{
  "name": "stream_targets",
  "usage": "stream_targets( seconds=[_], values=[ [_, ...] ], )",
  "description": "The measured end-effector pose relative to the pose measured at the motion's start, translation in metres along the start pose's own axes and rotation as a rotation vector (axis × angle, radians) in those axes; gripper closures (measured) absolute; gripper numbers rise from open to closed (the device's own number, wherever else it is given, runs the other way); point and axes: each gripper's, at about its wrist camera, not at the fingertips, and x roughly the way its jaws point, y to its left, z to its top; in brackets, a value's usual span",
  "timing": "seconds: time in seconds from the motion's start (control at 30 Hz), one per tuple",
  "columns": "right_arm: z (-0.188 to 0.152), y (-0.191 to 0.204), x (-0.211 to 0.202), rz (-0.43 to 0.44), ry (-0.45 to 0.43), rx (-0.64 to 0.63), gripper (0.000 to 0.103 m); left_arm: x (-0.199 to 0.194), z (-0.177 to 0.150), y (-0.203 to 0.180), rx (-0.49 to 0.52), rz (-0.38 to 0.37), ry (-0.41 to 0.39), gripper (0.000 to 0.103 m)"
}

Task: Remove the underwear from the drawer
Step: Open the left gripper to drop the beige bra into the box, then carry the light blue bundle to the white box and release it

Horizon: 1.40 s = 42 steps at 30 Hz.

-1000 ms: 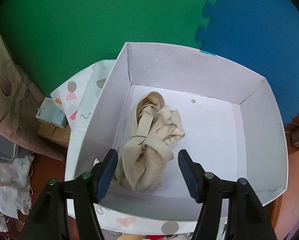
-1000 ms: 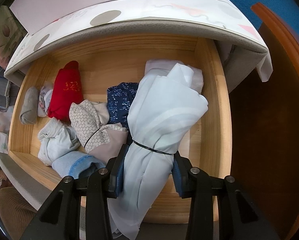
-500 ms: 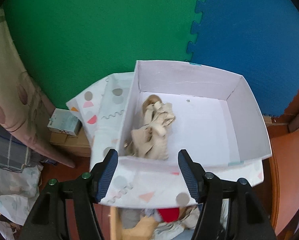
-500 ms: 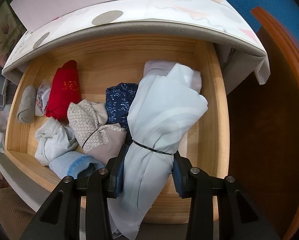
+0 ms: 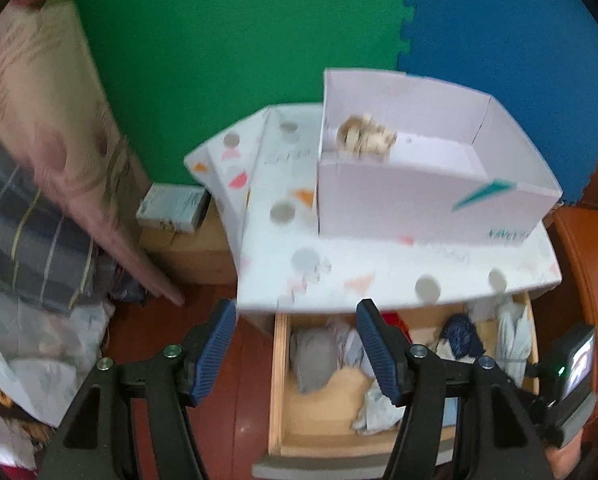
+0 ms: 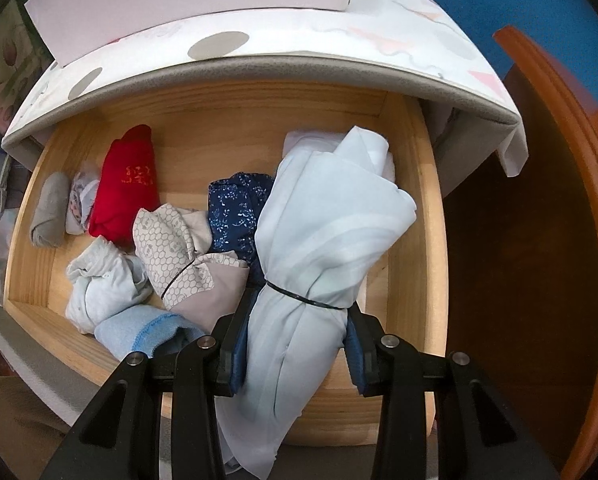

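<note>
Pale-blue bundle [image 6: 319,248], long axis running away from the right gripper [image 6: 295,344], is clenched in its fingers over drawer [image 6: 433,216]'s right end (left gripper [image 5: 295,354] released, empty, near drawer's left end).

Ahead of the right gripper [image 6: 295,340] the cabinet top [image 6: 299,60] overhangs the drawer [image 6: 427,208]; rolled clothes [image 6: 187,256] crowd its left, bare wood lies beyond them.

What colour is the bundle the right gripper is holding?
Pale blue bundle, tied with a thin black band; clearest in the right wrist view.
</note>
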Motion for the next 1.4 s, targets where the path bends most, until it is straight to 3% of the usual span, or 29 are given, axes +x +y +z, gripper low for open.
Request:
stream_targets(
  seconds=[0.2,0.53,0.6,0.77,1.0,1.4],
  values=[
    [0.0,0.002,-0.004,-0.016,-0.018,-0.011,0.067,0.027,-0.058,-0.003,-0.106,0.007,0.025,0.039],
    [-0.005,-0.005,-0.017,0.019,-0.07,0.003,0.067,0.072,-0.12,-0.023,-0.12,0.048,0.086,0.039],
    [-0.006,-0.009,-0.021,0.038,-0.085,0.014,0.067,0.076,-0.121,-0.022,-0.128,0.036,0.114,0.039],
    [-0.007,-0.016,-0.03,0.057,-0.101,0.022,0.067,0.073,-0.123,-0.014,-0.187,0.039,0.08,0.039],
    [0.003,-0.012,-0.055,0.075,-0.117,0.001,0.067,0.071,-0.122,-0.023,-0.136,0.06,0.06,0.039],
    [0.0,0.005,-0.117,0.103,-0.182,-0.091,0.07,0.073,-0.122,-0.022,-0.143,0.059,0.065,0.039]
  ],
)
